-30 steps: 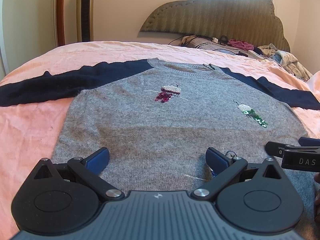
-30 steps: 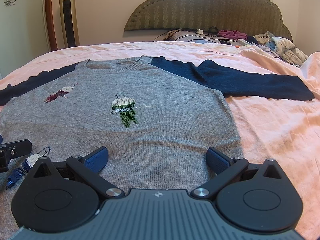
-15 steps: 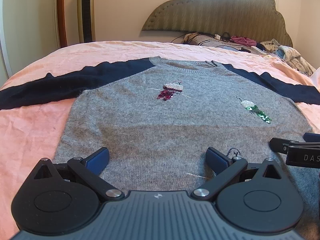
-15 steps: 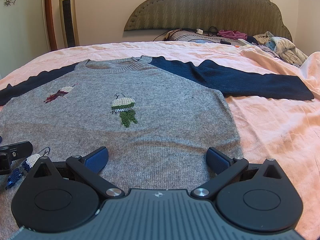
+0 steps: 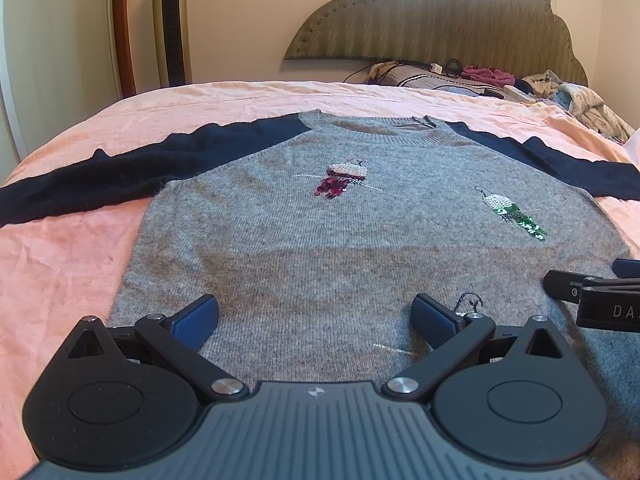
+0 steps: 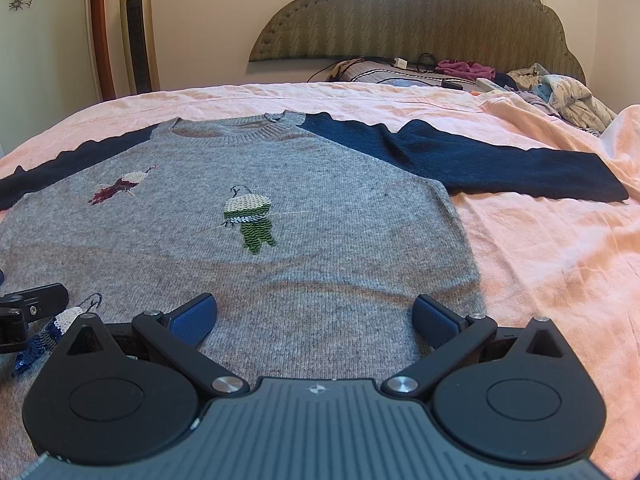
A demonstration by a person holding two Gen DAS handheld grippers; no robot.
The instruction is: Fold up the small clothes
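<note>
On pink bed (image 5: pixel 80 248): grey sweater (image 5: pixel 320 248) spread flat for folding; left hand-held gripper (image 5: pixel 316 314), right hand-held gripper (image 6: pixel 314 314) both spread, poised over hem.

Grey-and-navy sweater (image 5: pixel 320 248) fuzzy matt knit with shiny sequin patches (image 6: pixel 248 220), pink bedsheet (image 6: pixel 540 248) crinkled matt cloth, left gripper (image 5: pixel 316 316) matt black plastic, textured blue pads (image 5: pixel 196 320), bright metal rivets.

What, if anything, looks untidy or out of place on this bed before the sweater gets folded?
The grey sweater lies flat and face up, sleeves spread, nothing askew. The odd spot is the far end of the pink bedsheet: a heap of crumpled clothes and cables sits by the headboard.
</note>
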